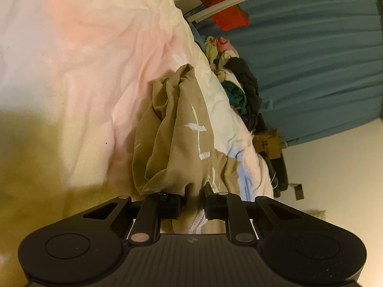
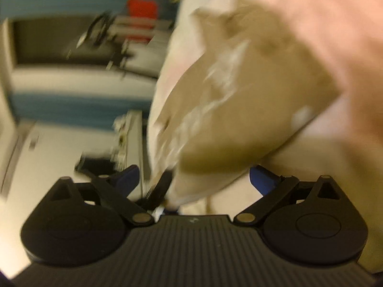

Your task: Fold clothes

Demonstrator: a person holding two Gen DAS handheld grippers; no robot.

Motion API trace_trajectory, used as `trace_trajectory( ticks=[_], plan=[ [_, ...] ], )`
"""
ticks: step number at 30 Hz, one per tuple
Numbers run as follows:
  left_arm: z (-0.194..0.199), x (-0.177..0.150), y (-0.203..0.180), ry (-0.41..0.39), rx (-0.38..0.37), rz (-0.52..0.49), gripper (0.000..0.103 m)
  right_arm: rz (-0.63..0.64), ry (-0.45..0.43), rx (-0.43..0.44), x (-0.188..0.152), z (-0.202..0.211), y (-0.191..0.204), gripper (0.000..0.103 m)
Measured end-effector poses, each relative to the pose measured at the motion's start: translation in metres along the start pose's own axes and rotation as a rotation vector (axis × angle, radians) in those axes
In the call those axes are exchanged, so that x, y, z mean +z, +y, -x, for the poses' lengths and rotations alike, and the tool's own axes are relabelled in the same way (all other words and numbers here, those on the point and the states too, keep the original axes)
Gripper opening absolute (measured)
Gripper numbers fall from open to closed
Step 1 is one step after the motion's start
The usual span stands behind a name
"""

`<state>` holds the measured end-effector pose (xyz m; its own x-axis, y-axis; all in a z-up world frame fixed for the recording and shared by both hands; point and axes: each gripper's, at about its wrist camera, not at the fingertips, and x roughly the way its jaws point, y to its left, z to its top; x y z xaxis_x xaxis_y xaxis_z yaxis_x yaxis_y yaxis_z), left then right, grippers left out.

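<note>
Left wrist: gripper [image 1: 193,201] pinches khaki garment [image 1: 177,138].

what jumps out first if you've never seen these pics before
The tan garment with white print, bunched on the pale pink sheet and pinched at its near edge by the left gripper. In the blurred right view it fills the middle, with the right gripper spread wide around its near end. Behind, a clothes pile lies at the sheet's edge against a blue curtain.
</note>
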<state>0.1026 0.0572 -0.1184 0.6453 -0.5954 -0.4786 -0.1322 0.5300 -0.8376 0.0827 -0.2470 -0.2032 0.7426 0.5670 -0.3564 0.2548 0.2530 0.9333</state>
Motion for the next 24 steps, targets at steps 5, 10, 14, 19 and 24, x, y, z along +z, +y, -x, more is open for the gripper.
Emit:
trace_trajectory(
  ticks=[5,10,14,19,24],
  plan=[
    [0.002,0.0,0.001,-0.012,-0.012,0.006,0.017,0.006,-0.171,-0.12,0.007,0.017,-0.005,0.065],
    [0.002,-0.001,-0.005,-0.011,-0.017,-0.009,0.016,0.076,-0.254,-0.175,-0.002,0.021,0.003,0.042],
    [0.016,-0.001,-0.021,-0.024,-0.036,0.002,0.015,0.185,-0.321,-0.176,-0.006,0.043,0.031,0.033],
    [0.034,0.0,-0.082,0.062,-0.065,-0.037,0.015,0.188,-0.385,-0.088,0.003,0.101,0.065,0.031],
    [-0.022,0.004,-0.155,0.193,-0.011,-0.098,0.015,0.164,-0.419,-0.096,0.04,0.147,0.087,0.031]
  ],
)
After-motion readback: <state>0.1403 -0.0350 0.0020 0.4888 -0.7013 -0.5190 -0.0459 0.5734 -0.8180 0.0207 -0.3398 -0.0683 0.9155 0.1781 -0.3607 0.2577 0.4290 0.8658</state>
